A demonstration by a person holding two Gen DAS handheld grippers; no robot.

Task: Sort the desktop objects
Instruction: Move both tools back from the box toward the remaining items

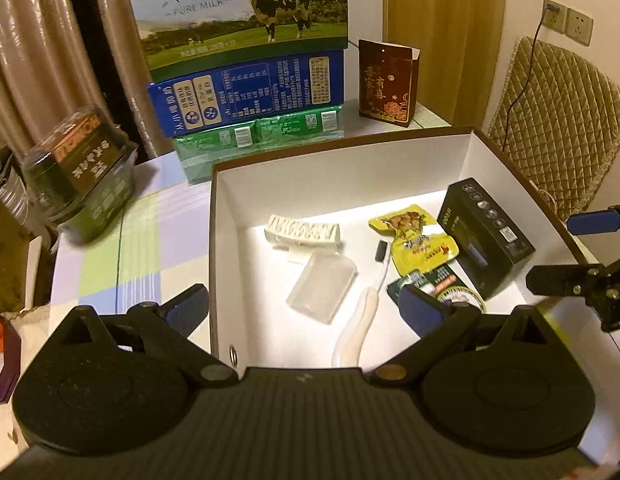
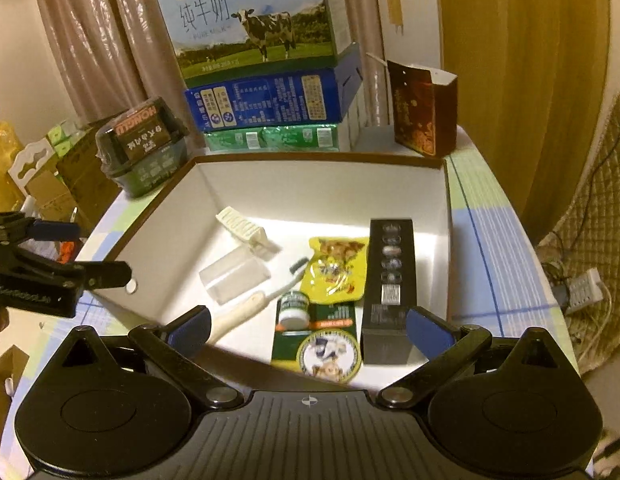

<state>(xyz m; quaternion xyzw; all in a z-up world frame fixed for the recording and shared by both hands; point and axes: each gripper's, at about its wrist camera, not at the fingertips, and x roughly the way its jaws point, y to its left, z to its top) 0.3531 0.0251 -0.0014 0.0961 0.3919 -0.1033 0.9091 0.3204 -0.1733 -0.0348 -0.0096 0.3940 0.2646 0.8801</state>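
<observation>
Behind the white box point(image 2: 446, 200), a milk carton point(image 2: 249, 20) reads "PURE MILK".

The room was dim and yellow-tinted. Ahead of each hand-held gripper, a bright band of light fell across the white floor of the open box point(image 1: 390, 168), nearly washed out, while the box's near wall and left side lay in shadow. Glossy streaks shone on the curtain point(image 2: 89, 40) behind. Fisheye distortion bent straight edges outward and darkened the corners. Fine print on the milk cartons point(image 1: 245, 92) was soft, and the clear container point(image 1: 81, 168) at the left looked motion-smeared.
</observation>
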